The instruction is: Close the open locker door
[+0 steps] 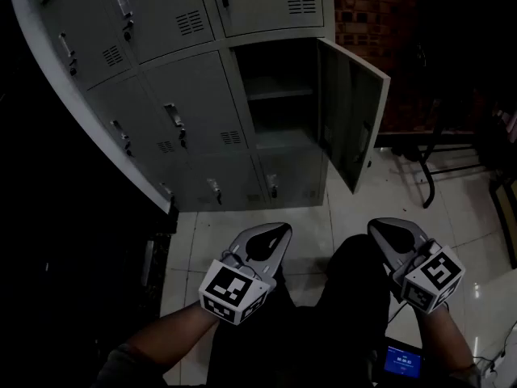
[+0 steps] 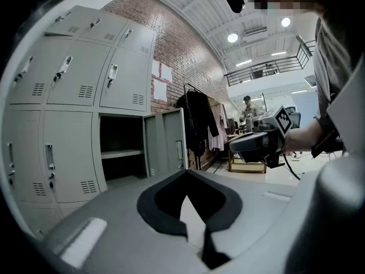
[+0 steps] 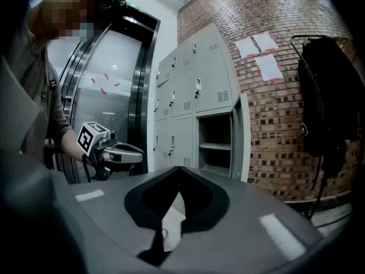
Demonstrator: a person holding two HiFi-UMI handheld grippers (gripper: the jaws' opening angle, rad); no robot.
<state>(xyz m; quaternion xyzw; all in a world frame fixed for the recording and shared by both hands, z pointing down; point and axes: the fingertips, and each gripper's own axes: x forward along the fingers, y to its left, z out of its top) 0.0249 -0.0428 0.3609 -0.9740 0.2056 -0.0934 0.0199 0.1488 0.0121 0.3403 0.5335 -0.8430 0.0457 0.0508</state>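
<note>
The grey locker bank (image 1: 161,95) stands ahead of me. One compartment (image 1: 279,95) in its right column is open, showing a shelf. Its door (image 1: 349,111) swings out to the right, edge toward me. My left gripper (image 1: 279,229) and right gripper (image 1: 376,226) hover low over the tiled floor, well short of the lockers, both shut and empty. In the left gripper view the open compartment (image 2: 120,147) and door (image 2: 168,147) lie beyond the shut left gripper (image 2: 185,173). In the right gripper view the door (image 3: 244,136) is past the right gripper (image 3: 181,169).
A brick wall (image 1: 376,14) adjoins the lockers on the right. Dark clothes hang on a rack (image 3: 322,107) beside it. Black metal legs (image 1: 428,164) stand on the floor at right. A small blue-lit screen (image 1: 401,362) is at the bottom edge. A person (image 2: 248,104) stands far back.
</note>
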